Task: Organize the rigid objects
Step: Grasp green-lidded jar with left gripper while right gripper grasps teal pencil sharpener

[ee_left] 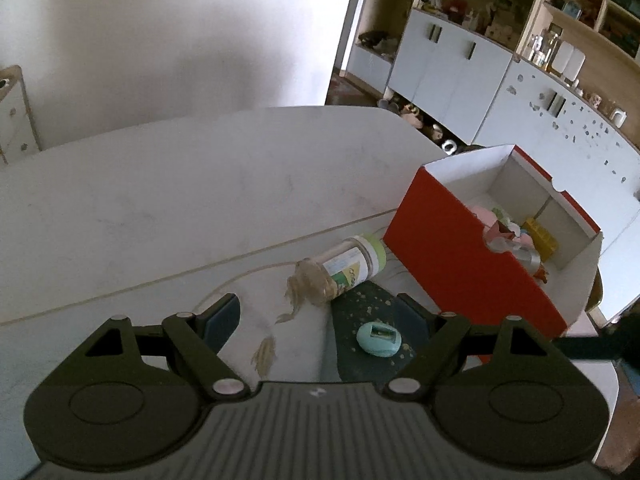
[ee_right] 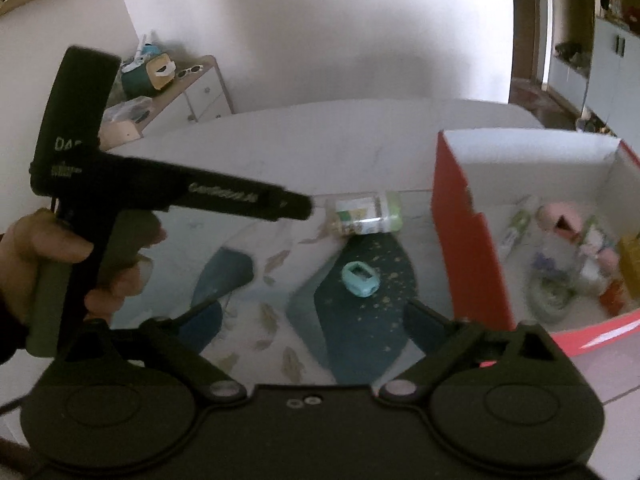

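Our left gripper (ee_left: pixel 320 316) and right gripper (ee_right: pixel 316 320) both hover with fingers spread, empty. The teal case (ee_left: pixel 379 339) lies just ahead, the tipped jar (ee_left: pixel 344 268) beyond, beside the red box (ee_left: pixel 460 248) at the counter's right edge. We judge both light and rigid; the jar looks slick and best pinched across its middle.

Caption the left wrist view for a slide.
Open left gripper above a teal sharpener; jar on its side beside the red box.

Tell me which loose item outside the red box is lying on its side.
The green-lidded jar, toppled beside the red box with its lid toward it. The small teal case lies flat, nearer both open grippers.
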